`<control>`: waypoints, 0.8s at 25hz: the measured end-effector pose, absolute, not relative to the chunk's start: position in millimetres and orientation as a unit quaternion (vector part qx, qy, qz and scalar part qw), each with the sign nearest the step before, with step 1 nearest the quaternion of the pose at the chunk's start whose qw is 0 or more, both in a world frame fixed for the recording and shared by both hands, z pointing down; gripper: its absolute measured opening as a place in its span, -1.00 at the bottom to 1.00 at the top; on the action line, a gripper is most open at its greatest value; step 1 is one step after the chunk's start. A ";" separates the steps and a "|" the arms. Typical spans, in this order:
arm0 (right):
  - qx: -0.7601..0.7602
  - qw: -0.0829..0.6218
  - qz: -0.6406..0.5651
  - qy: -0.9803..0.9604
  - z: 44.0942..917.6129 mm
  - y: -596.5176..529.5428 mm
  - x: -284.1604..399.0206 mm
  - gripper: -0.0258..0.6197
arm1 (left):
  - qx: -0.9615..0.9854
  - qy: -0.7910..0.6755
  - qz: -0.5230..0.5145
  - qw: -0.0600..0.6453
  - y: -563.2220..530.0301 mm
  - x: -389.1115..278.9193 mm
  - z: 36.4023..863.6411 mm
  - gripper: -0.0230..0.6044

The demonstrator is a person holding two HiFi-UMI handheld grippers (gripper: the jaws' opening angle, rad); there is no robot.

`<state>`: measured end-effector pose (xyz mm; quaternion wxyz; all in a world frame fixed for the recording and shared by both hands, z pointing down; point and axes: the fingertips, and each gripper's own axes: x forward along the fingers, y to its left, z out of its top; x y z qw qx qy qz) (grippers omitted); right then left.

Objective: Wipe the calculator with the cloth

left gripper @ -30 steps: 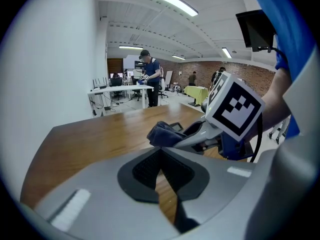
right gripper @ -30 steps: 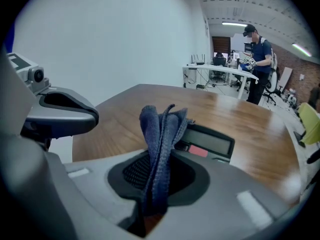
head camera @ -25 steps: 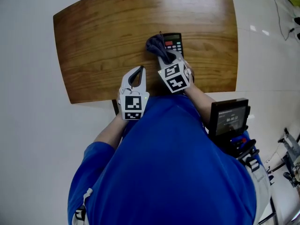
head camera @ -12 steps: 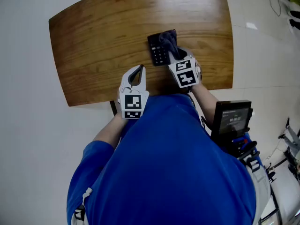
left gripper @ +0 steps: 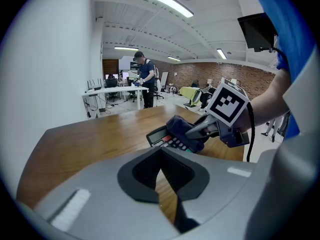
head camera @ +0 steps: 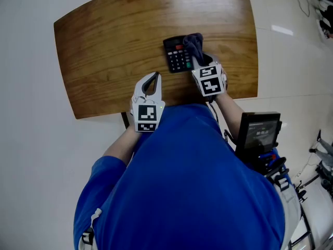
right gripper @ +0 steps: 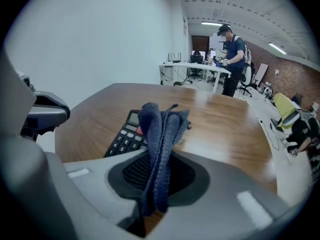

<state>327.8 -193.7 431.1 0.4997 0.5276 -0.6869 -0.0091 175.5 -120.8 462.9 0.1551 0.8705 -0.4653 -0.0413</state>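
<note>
Calculator (head camera: 177, 54): flat black rectangle, lying face-up on the table (head camera: 104, 51), right of centre and nearer my edge than the far one. There is a grey display strip at its far end. Below that are rows of small dark keys with white numerals, and one red key close to the display. In the right gripper view I read 4, 5, 8 and 9 on the keys. Any maker's mark is too small to read.

Table: wood-grain top, warm brown, glossy enough to throw back the ceiling light. Its long edges are bowed and its corners rounded.

Cloth (head camera: 194, 44): dark blue-grey, nubby like knit or terry, folded into several thick layers. My right gripper (head camera: 199, 58) is clamped on it. The folds stand up between the two black, fine-ribbed pads and fill the gap. The cloth's free end lies on the calculator's right side near the display, touching it.

Left gripper (head camera: 154, 77): pale grey moulded shell with black pads. Its jaws are closed tip to tip with nothing between them, and only a thin sliver of wood shows through. It sits over the near table edge, left of the calculator and apart from it.

Each gripper carries a cube with black-and-white square markers.
</note>
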 end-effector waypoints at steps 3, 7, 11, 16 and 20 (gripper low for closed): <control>0.515 0.503 -0.010 -0.694 435.0 -190.0 315.4 -0.70 | 0.871 -0.467 -0.041 0.148 -119.5 172.7 462.4 -0.91; 0.488 0.510 -0.012 -0.709 446.0 -180.4 294.4 -0.70 | 0.867 -0.473 -0.035 0.154 -114.5 168.0 465.6 -0.91; 0.459 0.517 -0.008 -0.723 460.0 -170.3 275.0 -0.70 | 0.866 -0.477 -0.028 0.148 -110.7 163.5 466.2 -0.90; 0.422 0.534 -0.006 -0.733 474.9 -157.0 251.5 -0.70 | 0.863 -0.480 -0.020 0.156 -105.9 158.2 467.1 -0.90; 0.414 0.537 -0.003 -0.735 481.5 -153.9 244.6 -0.70 | 0.864 -0.479 -0.016 0.156 -105.4 156.1 467.3 -0.90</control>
